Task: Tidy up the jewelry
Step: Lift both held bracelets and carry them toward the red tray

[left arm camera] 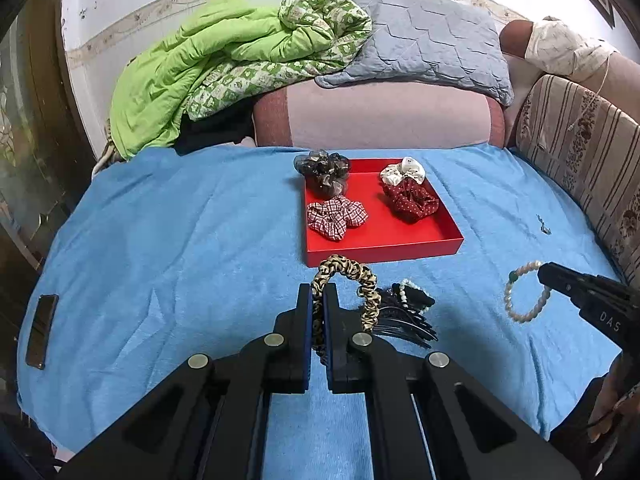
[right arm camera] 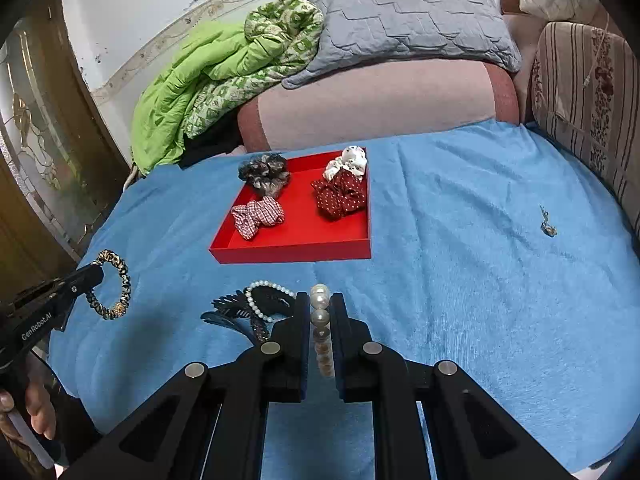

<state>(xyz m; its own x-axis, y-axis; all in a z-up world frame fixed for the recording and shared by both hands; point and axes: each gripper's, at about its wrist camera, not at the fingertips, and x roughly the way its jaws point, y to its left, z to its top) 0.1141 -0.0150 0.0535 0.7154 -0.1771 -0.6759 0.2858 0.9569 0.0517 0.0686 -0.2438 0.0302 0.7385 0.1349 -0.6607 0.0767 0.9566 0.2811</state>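
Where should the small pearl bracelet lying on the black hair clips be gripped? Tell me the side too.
Probably its far arc, from above: the small pearl bracelet lies flat across the black hair clips, and that arc looks clear of the comb teeth.

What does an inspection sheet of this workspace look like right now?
Surface: blue towel spread over a bed.
Job's things: red tray holds four scrunchies: sheer grey, red-checked, white, dark red dotted. A small pearl bracelet lies on a black hair comb in front of the tray.
Clutter: phone at the towel's left edge; a small dark scrap on the right.
Grippers: left claw shut on a leopard-print scrunchie; right claw shut on a large-bead pearl bracelet.
Cables: thin white cord on the striped cushion.
Surroundings: green quilt, grey pillow, wall, glazed door.
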